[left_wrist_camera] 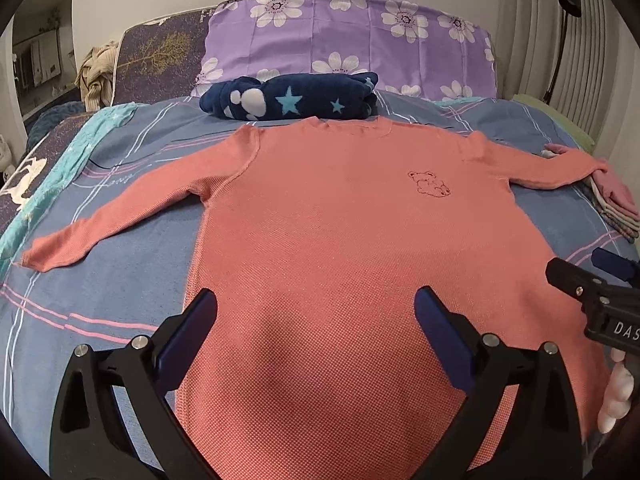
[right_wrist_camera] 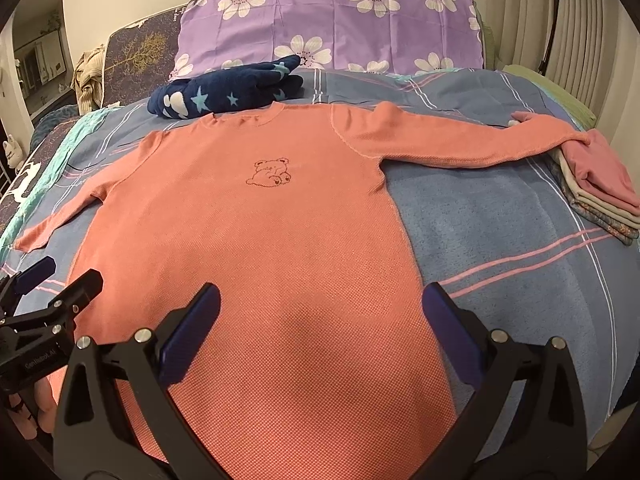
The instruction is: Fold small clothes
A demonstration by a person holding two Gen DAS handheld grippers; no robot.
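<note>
**Long-sleeved top laid flat on bed, both tongs apart and empty**

Nearest the cameras, the left gripper hangs over the hem end of the coral long-sleeved top, its two blue-padded fingers spread wide with nothing between them. The right gripper stands likewise apart and empty over the hem's right part, one finger above the bedspread.

The top lies face up at the middle of the bed, hem toward the near edge, neckline toward the pillows. A bear outline marks the chest. Both sleeves are stretched out sideways; the right cuff rests on a stack of folded clothes by the right edge.

Beyond the neckline sits a navy star-patterned bundle, then a purple floral pillow.

Judgement: the waffle knit looks light, soft and limp, and not slippery. Sound holds are a cuff or shoulder seam, pinching the top layer only.
</note>
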